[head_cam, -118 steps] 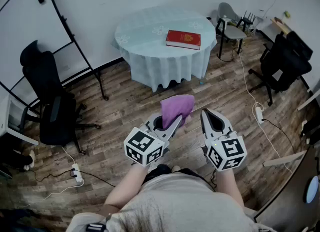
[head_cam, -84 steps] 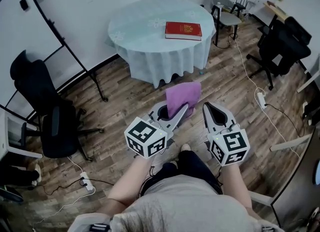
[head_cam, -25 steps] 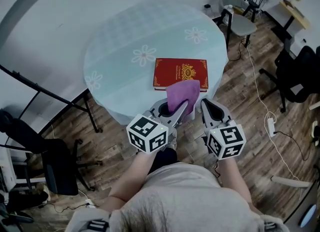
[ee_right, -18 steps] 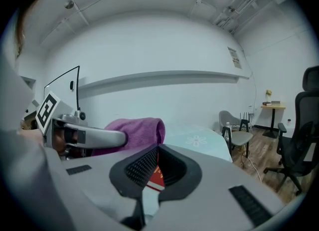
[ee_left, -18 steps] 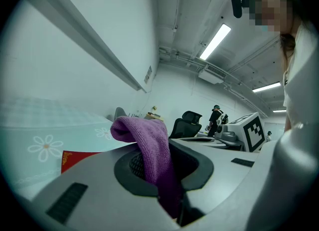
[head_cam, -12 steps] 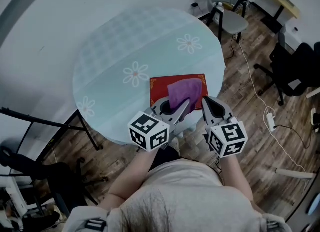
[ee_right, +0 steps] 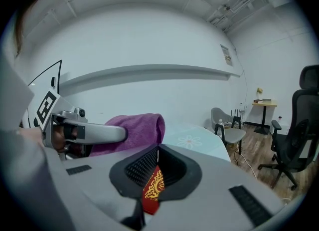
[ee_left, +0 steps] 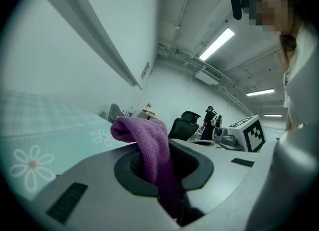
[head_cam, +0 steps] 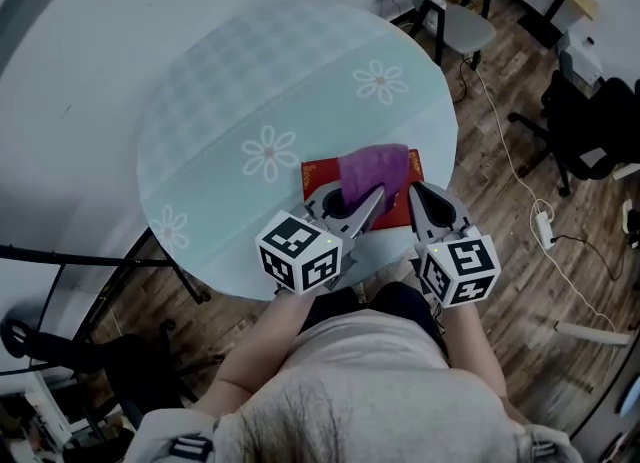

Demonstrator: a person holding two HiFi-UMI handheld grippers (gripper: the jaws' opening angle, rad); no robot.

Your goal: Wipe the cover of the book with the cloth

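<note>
Entry: cloth brought over book, wiping not yet begun.
Over the last second the person has closed on the table [head_cam: 250, 81]. The left gripper [head_cam: 372, 199], clamped on the purple cloth [head_cam: 375, 169], now hangs above the red book [head_cam: 314, 173] at the table's near edge. The right gripper [head_cam: 414, 191] is closed, empty, alongside. Cloth-to-cover contact is undetermined.

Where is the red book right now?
In the head view the red book lies at the round table's near right edge, partly hidden behind the left gripper's purple cloth.
</note>
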